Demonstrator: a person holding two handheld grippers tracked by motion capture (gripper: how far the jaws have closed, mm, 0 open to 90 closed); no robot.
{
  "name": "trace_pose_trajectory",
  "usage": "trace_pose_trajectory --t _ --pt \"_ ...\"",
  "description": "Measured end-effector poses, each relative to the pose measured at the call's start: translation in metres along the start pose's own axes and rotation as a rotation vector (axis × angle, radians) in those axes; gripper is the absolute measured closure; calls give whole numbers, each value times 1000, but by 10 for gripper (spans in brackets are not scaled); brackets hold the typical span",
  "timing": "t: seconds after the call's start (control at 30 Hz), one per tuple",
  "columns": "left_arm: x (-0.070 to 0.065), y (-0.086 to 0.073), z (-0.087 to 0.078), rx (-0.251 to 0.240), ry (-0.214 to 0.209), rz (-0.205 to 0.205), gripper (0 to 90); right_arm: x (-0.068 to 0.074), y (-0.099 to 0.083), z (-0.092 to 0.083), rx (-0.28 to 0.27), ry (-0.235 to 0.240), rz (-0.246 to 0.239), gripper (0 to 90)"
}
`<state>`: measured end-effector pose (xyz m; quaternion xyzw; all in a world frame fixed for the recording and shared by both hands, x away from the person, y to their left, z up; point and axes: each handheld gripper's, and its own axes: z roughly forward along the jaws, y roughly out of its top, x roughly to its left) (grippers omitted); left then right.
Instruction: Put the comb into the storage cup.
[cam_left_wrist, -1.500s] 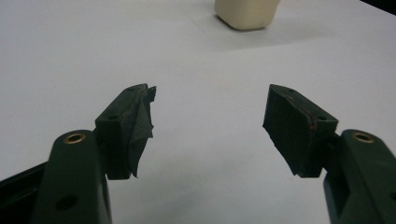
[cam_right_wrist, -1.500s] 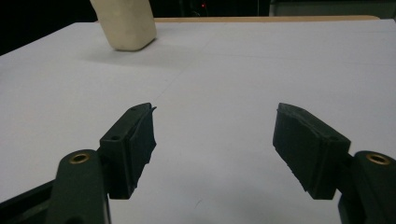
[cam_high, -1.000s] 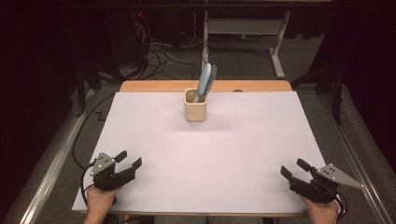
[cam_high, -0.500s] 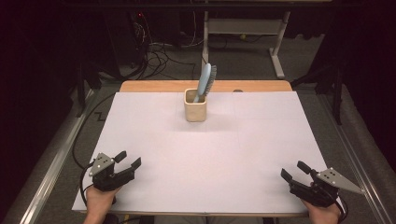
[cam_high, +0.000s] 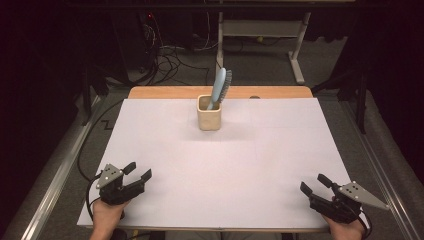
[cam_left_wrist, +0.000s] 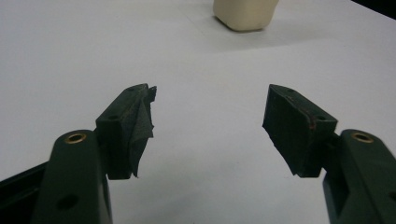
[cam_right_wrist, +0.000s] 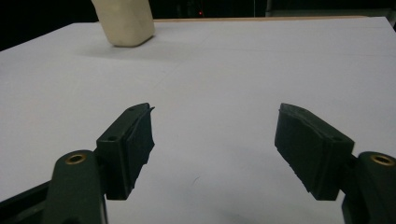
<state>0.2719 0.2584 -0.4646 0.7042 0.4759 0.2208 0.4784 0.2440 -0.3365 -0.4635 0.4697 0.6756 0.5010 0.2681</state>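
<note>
High view, near edge: left gripper (cam_high: 136, 173) and right gripper (cam_high: 313, 184) sit at the worktop's (cam_high: 160, 150) two near corners, each held in a hand.
Left gripper: jaws spread wide, nothing between them, low over the white sheet.
Right gripper: jaws likewise wide apart and empty.
Middle: bare white worktop surface.
Far side: cream cup (cam_high: 209, 112) stands upright near the far edge, well apart from both grippers.
Cup contents: blue hairbrush (cam_high: 220, 86) standing handle-down, leaning right.
Beyond: floor with cables (cam_high: 170, 55).
</note>
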Motion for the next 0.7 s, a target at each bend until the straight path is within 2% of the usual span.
trace_pose_trajectory --t 0.13,0.3,0.53,0.7 --pt "1 0 0 2 1 -12 331 0 -1 -1 -6 -2 1 278" --pt "1 0 1 3 2 -13 332 -2 -1 -1 -11 0 17 278" --pt "1 -1 2 6 -2 -9 332 -1 -1 -2 -14 -1 15 278" --pt "3 0 1 0 3 -20 332 -3 -1 -3 -37 1 52 255"
